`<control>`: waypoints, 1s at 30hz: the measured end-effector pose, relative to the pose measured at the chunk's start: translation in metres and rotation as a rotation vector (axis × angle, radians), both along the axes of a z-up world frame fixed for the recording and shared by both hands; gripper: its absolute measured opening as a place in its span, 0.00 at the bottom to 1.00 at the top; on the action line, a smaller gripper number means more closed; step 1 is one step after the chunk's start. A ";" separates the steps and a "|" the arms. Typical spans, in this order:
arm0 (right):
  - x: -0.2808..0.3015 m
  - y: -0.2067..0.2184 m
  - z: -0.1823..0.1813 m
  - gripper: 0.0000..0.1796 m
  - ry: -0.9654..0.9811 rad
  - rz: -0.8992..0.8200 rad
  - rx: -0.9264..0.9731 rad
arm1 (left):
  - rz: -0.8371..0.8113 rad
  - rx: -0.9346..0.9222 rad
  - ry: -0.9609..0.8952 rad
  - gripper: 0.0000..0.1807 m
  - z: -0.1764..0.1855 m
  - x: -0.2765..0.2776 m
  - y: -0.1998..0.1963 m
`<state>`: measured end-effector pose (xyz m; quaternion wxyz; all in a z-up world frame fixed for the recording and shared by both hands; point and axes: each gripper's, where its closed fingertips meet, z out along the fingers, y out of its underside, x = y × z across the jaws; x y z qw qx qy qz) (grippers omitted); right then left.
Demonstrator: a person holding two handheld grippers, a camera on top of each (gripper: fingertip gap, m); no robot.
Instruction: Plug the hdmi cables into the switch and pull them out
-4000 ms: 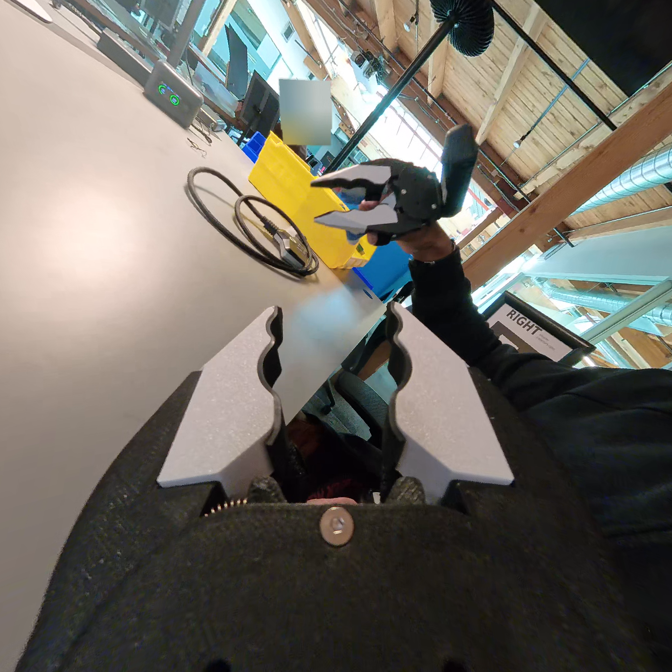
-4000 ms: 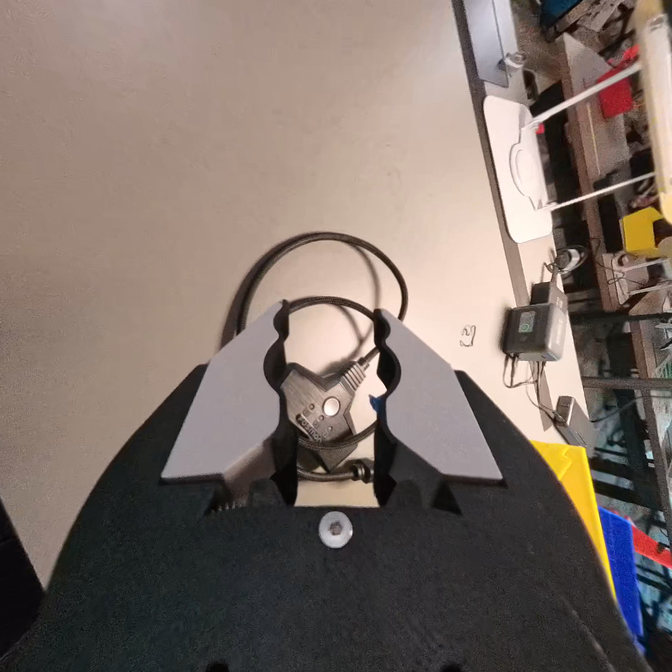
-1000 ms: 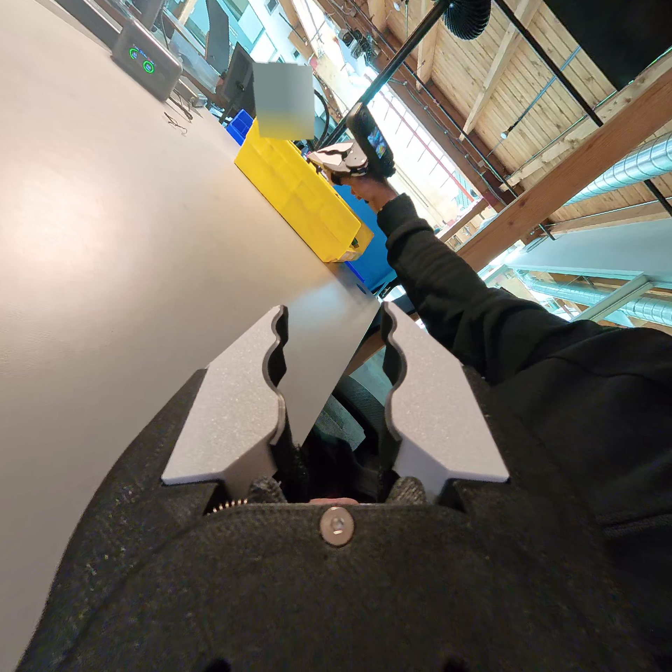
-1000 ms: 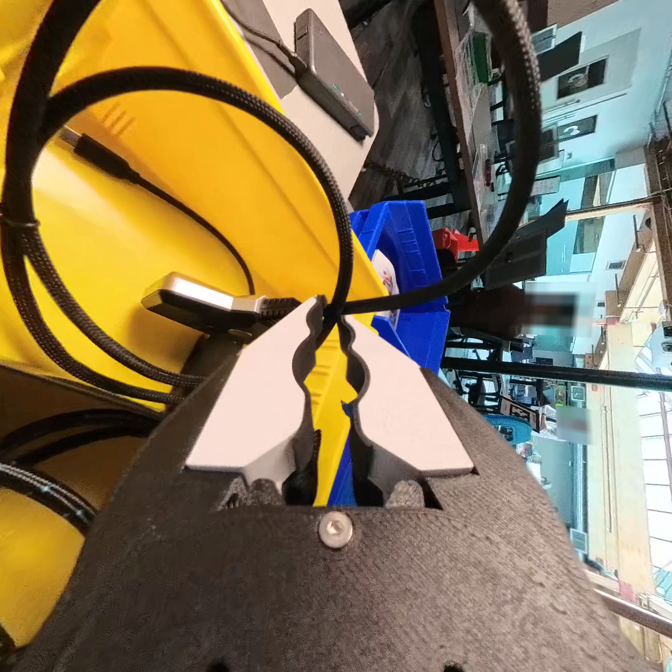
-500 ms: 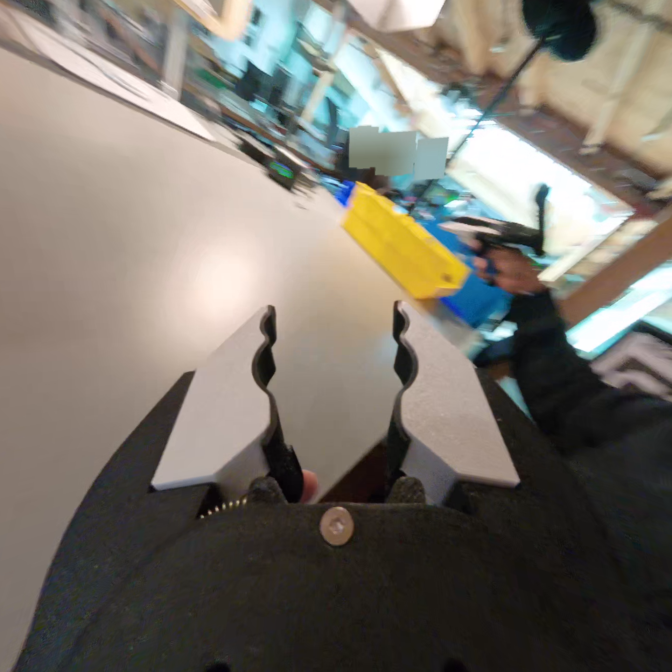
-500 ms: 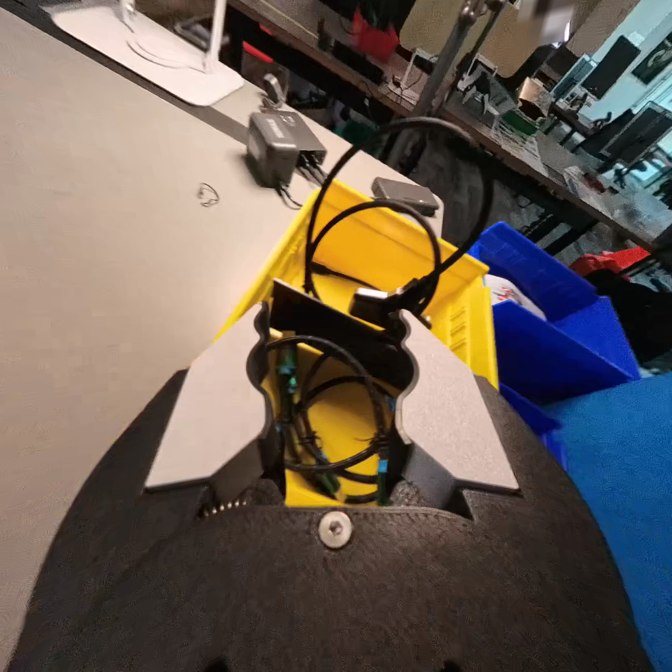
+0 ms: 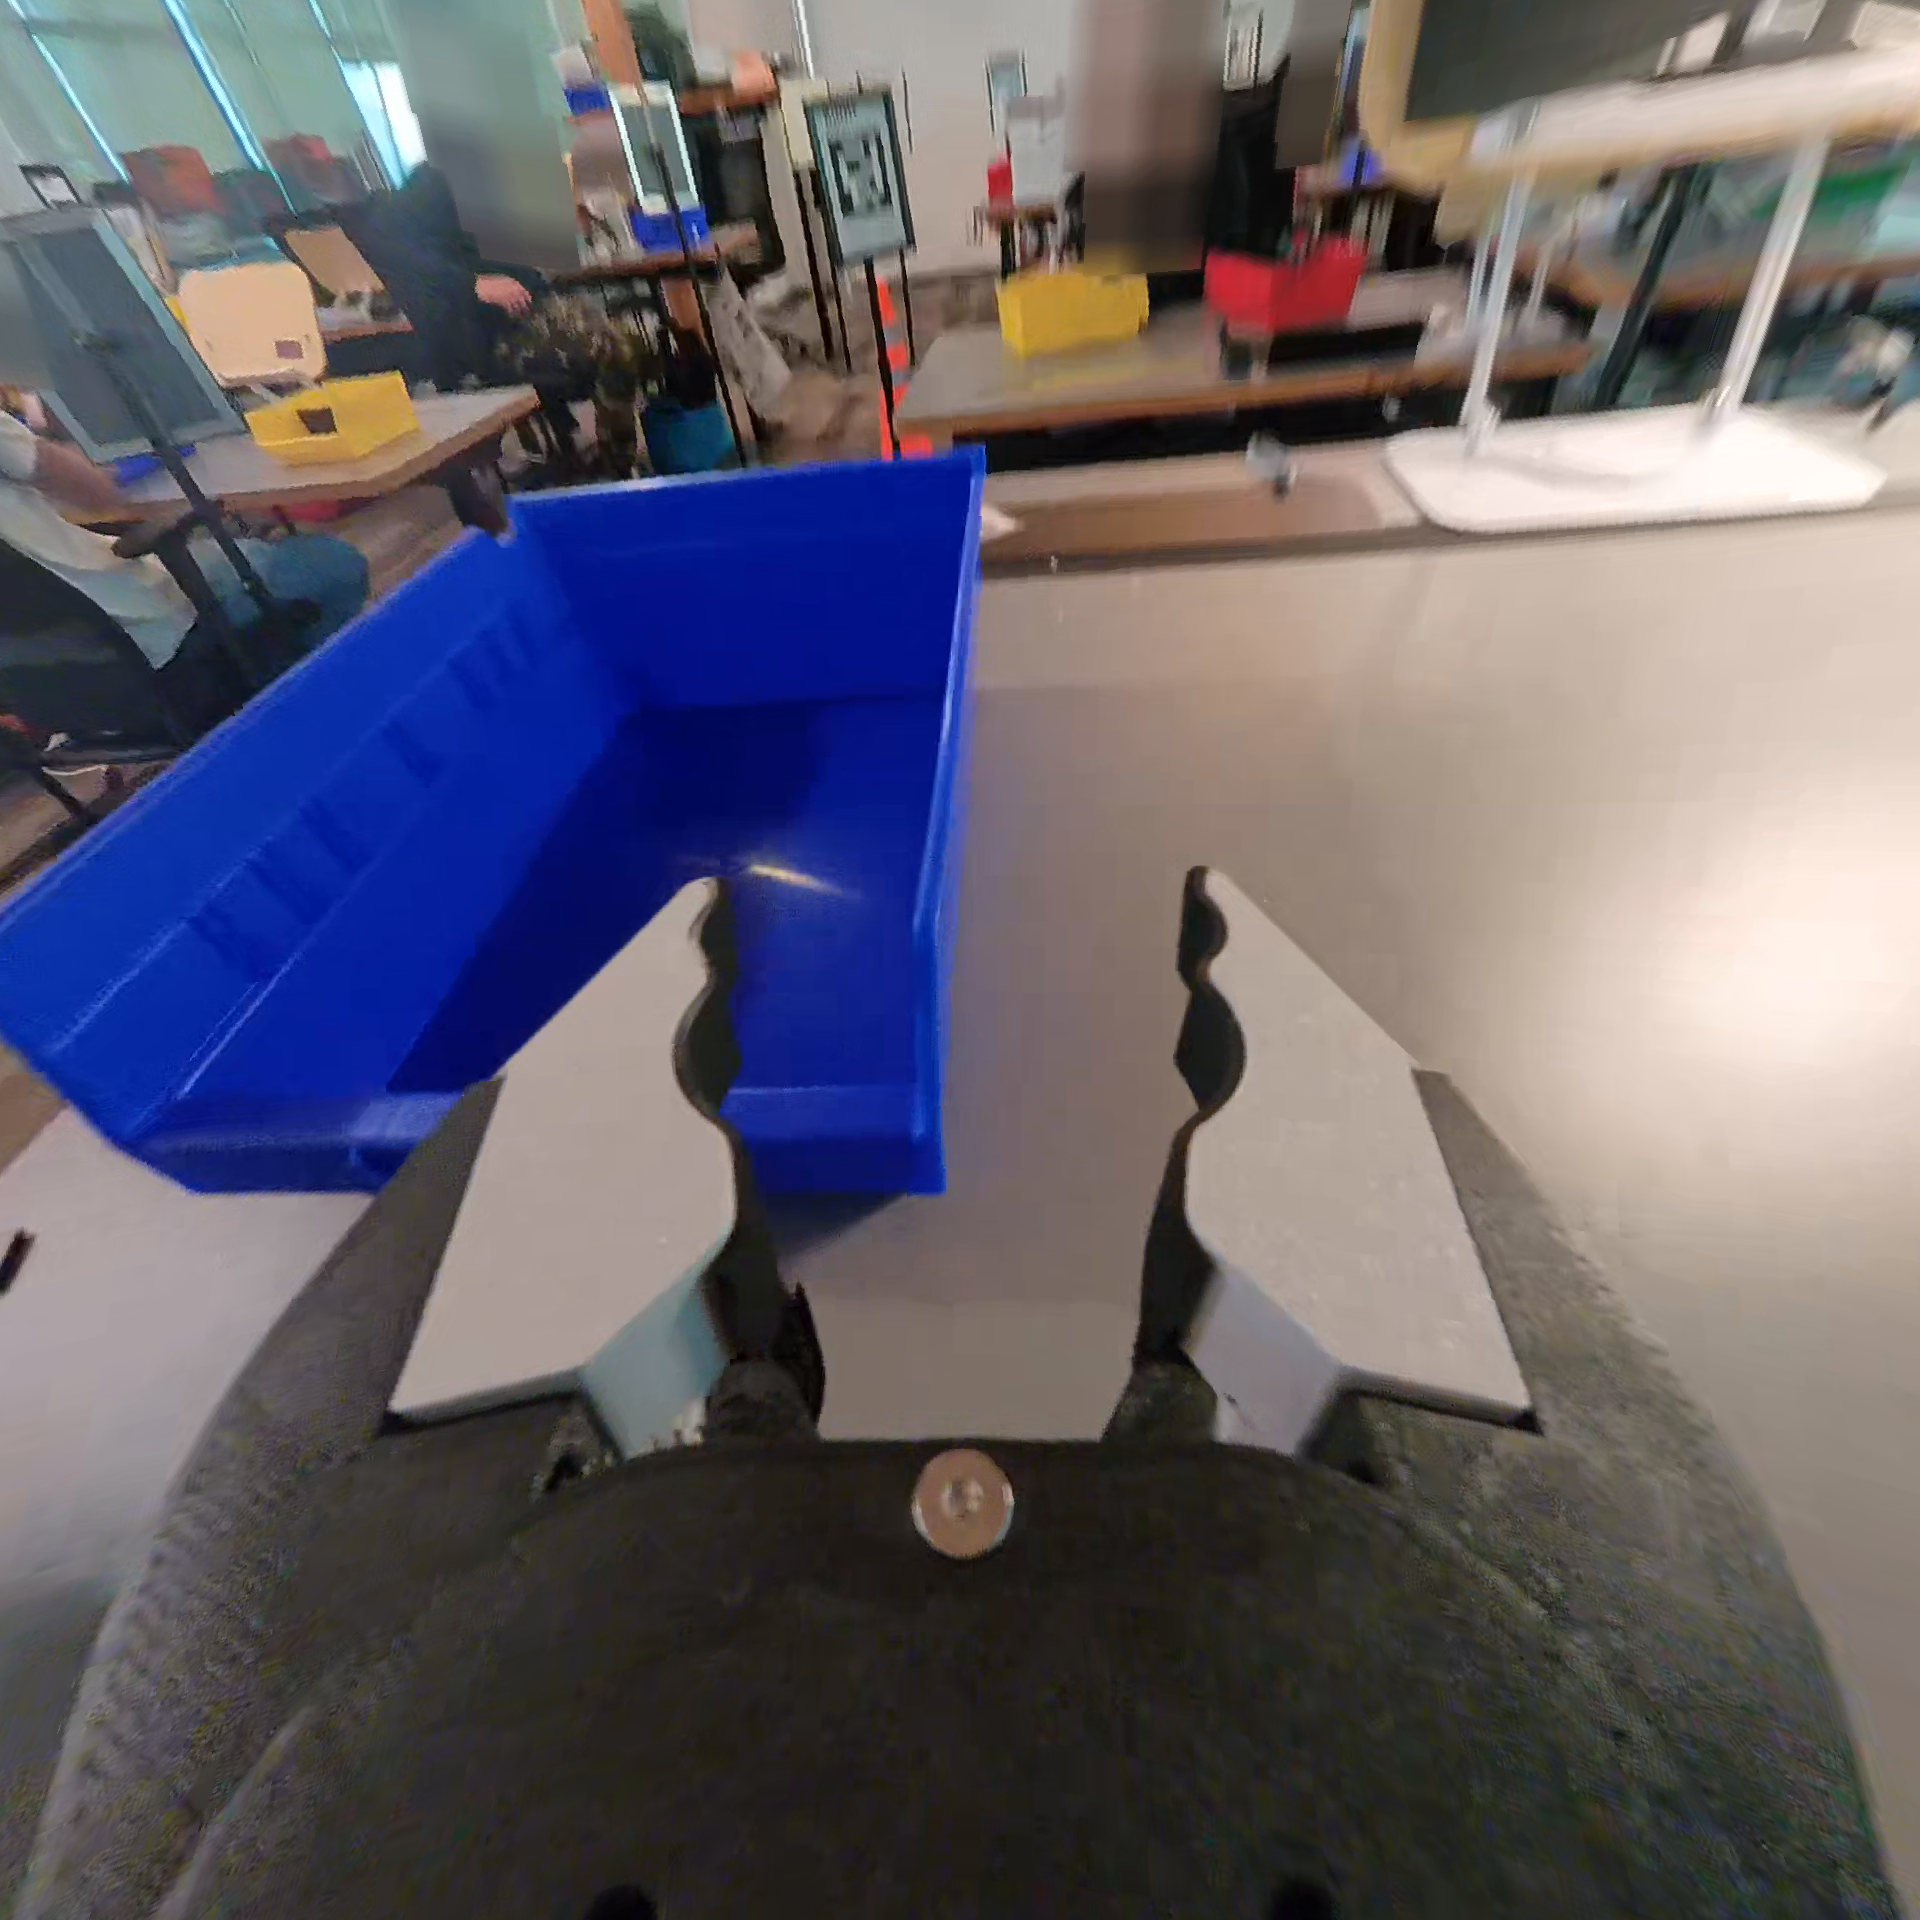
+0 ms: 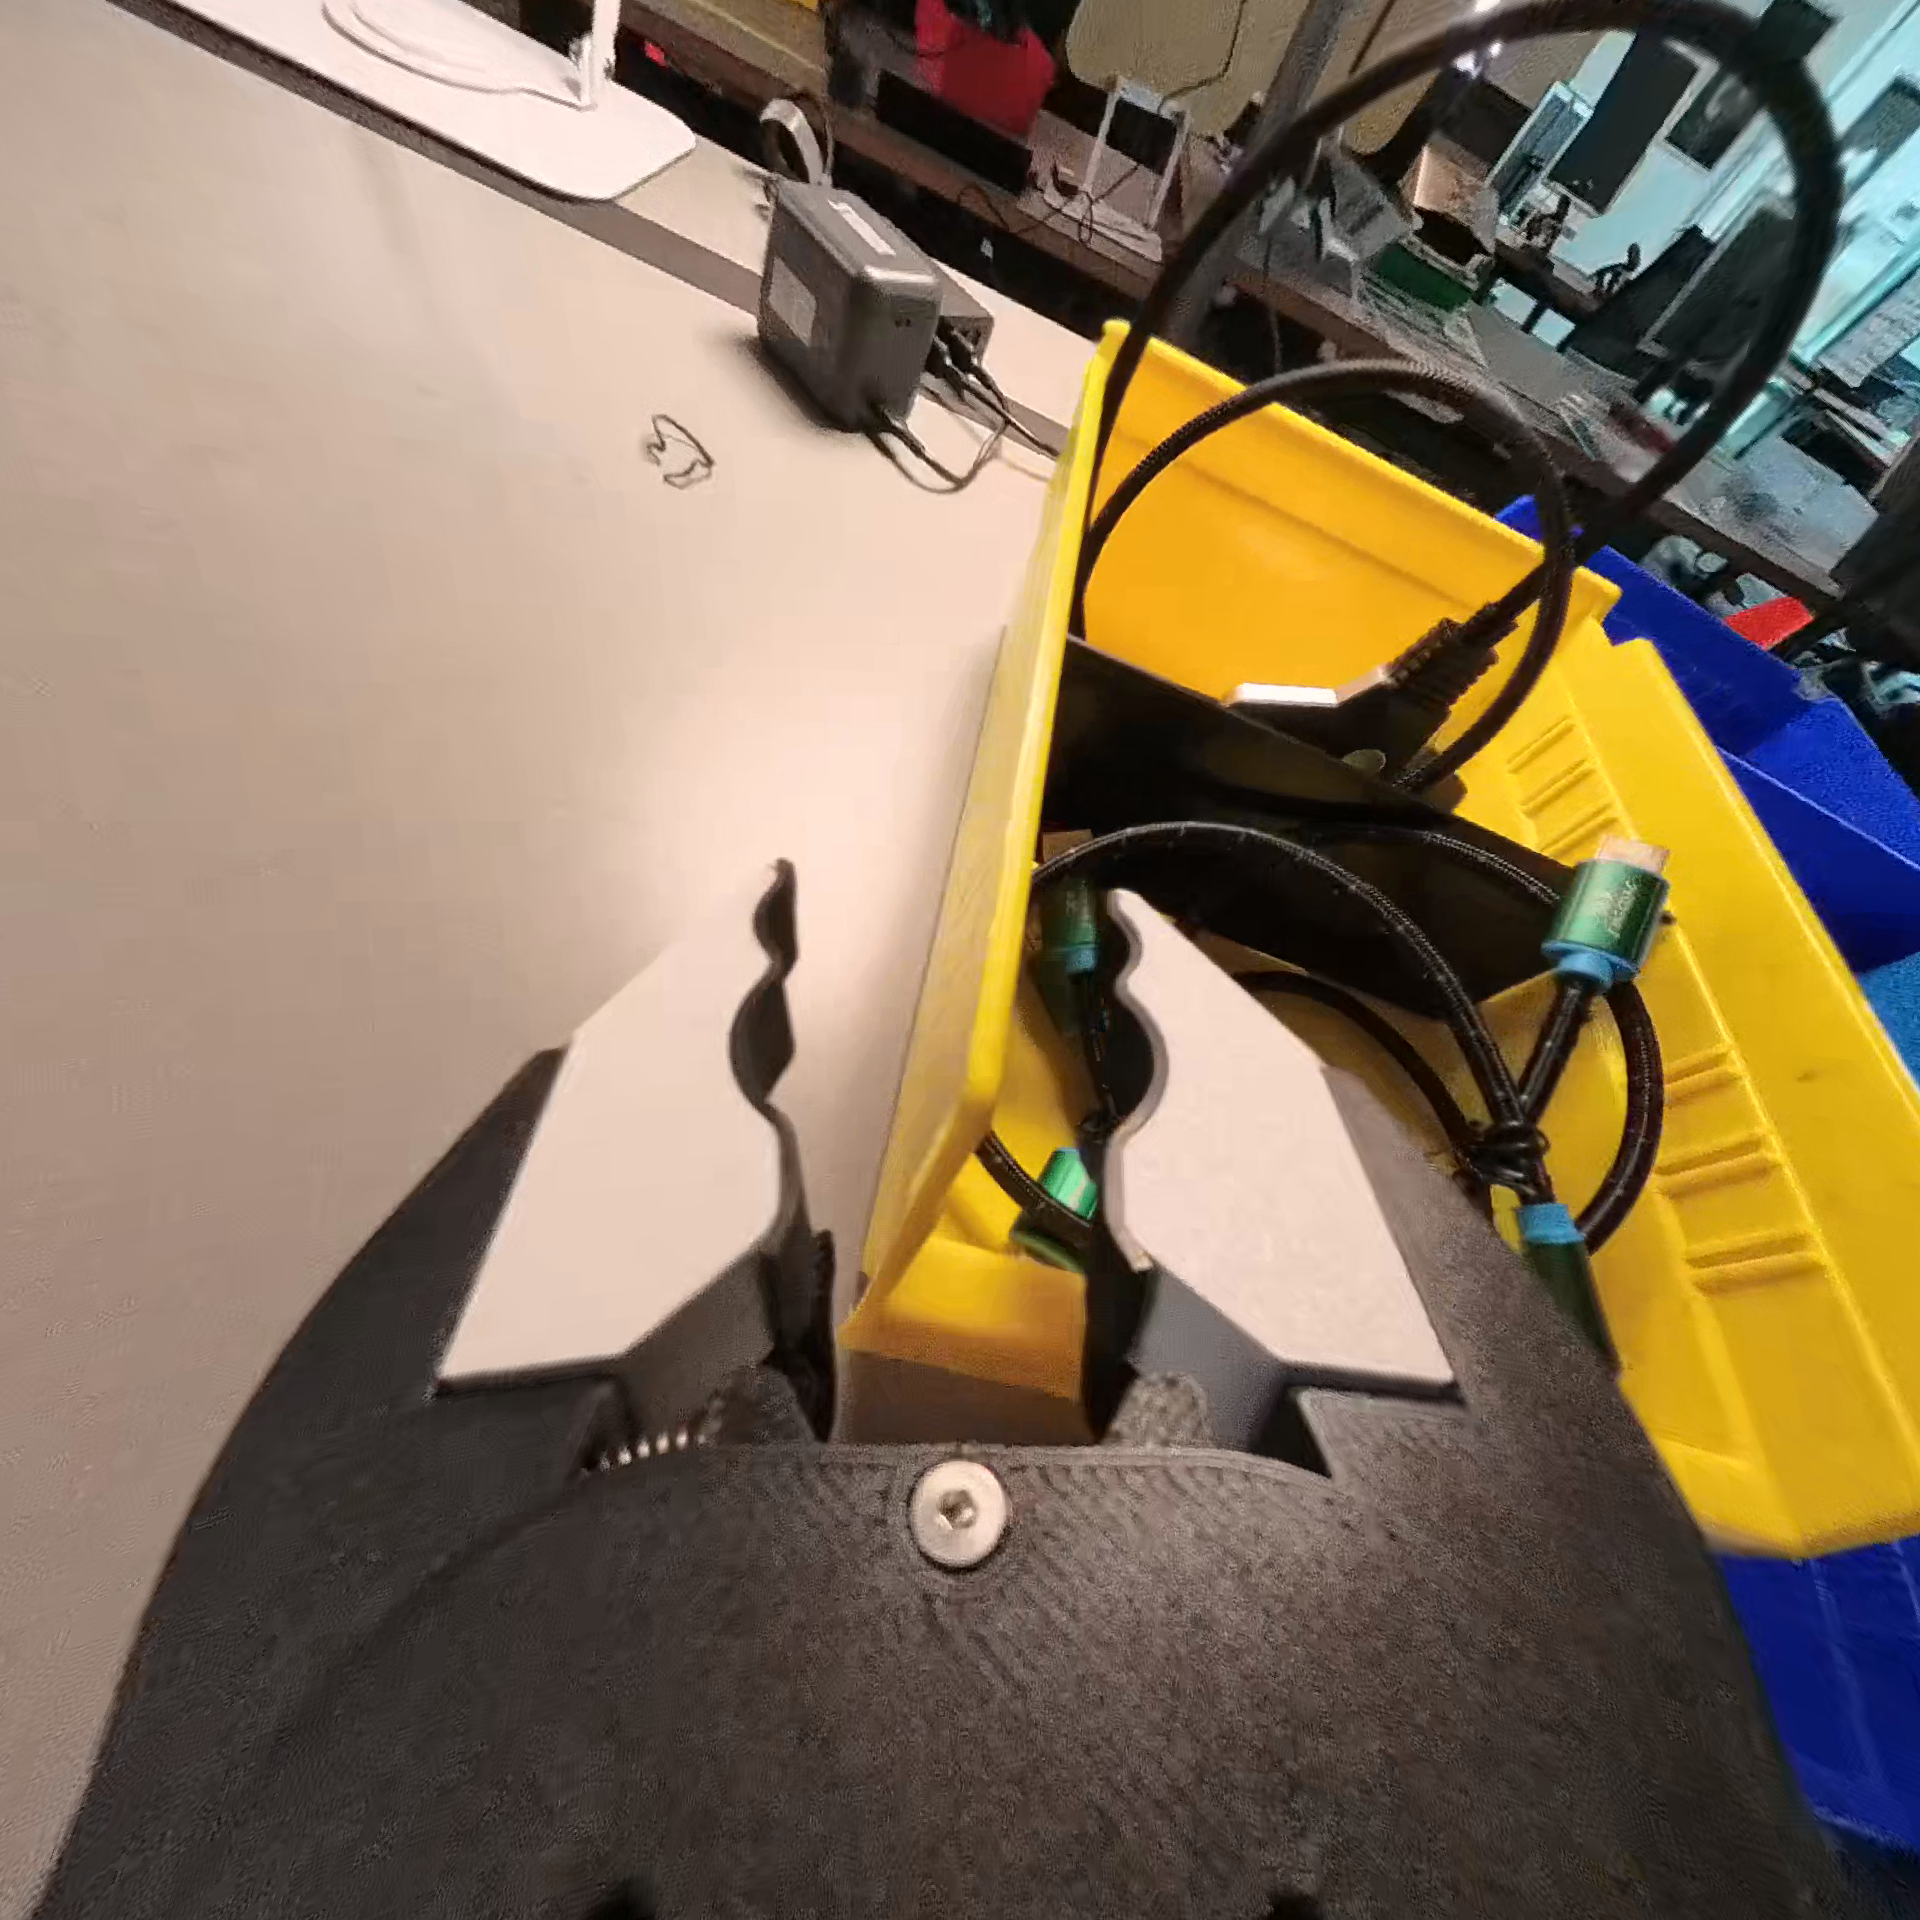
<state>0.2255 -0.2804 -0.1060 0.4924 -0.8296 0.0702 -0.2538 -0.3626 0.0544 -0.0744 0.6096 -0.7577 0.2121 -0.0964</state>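
The worktop [image 8: 364,623] is seen in both views, pale and bare over most of its width. In the left wrist view a blue bin [image 7: 540,831] stands at ten o'clock from the left gripper [image 7: 956,904]; nothing can be seen inside it. The jaws of this gripper are spread wide and nothing is held between them.

In the right wrist view a yellow bin [image 8: 1714,1195] fills the two o'clock side, with a second blue bin [image 8: 1818,810] beside it at three o'clock. The right gripper [image 8: 945,904] is poised over the yellow bin's near left wall, jaws wide and empty.

The task's things lie inside the yellow bin. A black divider [image 8: 1195,748] crosses it. On the divider rests the switch [image 8: 1309,696], a small grey-topped box judged light and rigid; it is best taken by its flat sides. From it a braided cable [image 8: 1507,260] arches up toward twelve o'clock; it is judged springy and apt to drag the switch along. In front of the divider the hdmi cables [image 8: 1621,1091] are coiled and tied, and their green plugs [image 8: 1605,914] are judged the firm place to grip, since the cords would slip and bend.

The switch's ports are hidden, part of the coil is covered by the right jaw, and the far room is blurred in the left wrist view.
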 end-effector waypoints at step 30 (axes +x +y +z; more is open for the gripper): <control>-0.225 -0.071 0.005 0.02 -0.004 0.734 0.084 | -0.830 -0.001 -0.039 0.02 -0.030 -0.003 -0.198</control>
